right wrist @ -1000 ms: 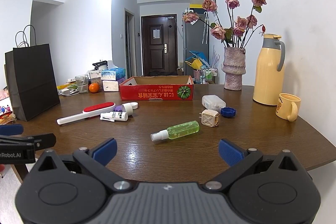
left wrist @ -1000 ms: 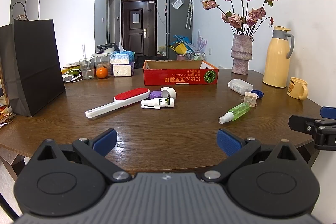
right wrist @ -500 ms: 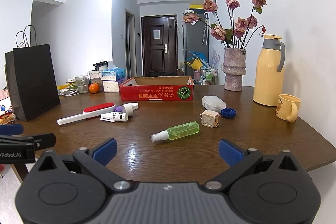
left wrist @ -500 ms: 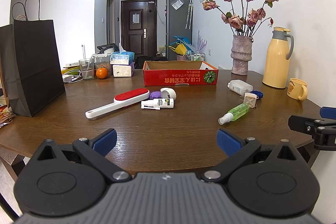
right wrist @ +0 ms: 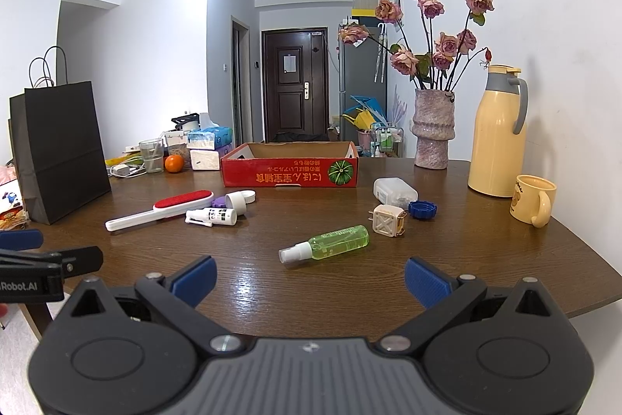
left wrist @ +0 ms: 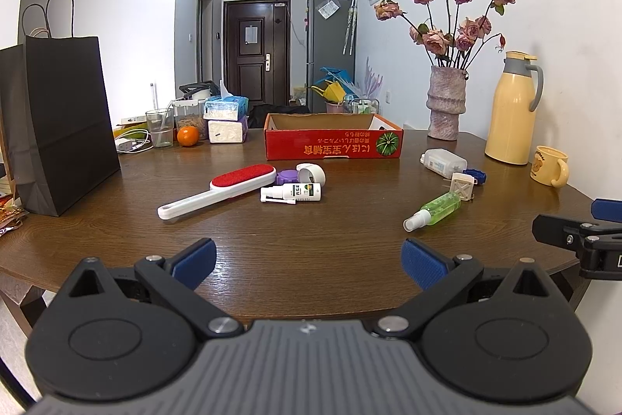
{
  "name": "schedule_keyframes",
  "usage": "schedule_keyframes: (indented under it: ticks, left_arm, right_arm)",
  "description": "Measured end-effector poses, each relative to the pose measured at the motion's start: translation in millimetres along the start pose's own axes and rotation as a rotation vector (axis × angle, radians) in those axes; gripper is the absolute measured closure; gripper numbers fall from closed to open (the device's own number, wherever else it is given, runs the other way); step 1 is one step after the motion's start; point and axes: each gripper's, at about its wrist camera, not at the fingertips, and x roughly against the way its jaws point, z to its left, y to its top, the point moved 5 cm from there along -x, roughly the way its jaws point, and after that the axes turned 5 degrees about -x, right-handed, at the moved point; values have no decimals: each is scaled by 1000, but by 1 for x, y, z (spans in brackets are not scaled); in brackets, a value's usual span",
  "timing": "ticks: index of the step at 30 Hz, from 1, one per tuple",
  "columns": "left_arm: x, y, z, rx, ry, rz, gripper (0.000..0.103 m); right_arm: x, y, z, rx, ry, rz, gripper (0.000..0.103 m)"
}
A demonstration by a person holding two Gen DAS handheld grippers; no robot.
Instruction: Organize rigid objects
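Pre-grasp: left gripper (left wrist: 309, 257) and right gripper (right wrist: 310, 275) spread wide, empty; green spray bottle (right wrist: 325, 243) probably first into red cardboard box (right wrist: 289, 174).

Red box (right wrist: 289, 177), green bottle (right wrist: 338, 242)

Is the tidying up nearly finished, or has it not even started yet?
It looks like it has not started. Nothing seems put away: the red box shows no items inside. Nothing is in hand: the left gripper and right gripper are both open. Left to do: the lint brush, white spray bottle, green spray bottle and blue cap lie loose on the table.
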Motion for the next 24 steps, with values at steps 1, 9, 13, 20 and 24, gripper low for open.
schedule_keyframes:
  ticks: [1,9,13,20,24]
  left_arm:
    - [0,0,0,0,-1,0,0]
    - [1,0,-1,1,-2,-1,0]
    - [1,0,0,2,-3,0,0]
    - [1,0,0,2,-3,-1,0]
    - [0,0,0,4,-4,-1,0]
  right_arm:
    - [0,0,0,0,0,0,0]
    - [-1,0,0,0,0,0,0]
    - [-1,0,-1,0,-2,1,0]
    - [-1,0,-2,0,-4,2,0]
    - [-2,0,-3,-1,-5,0,0]
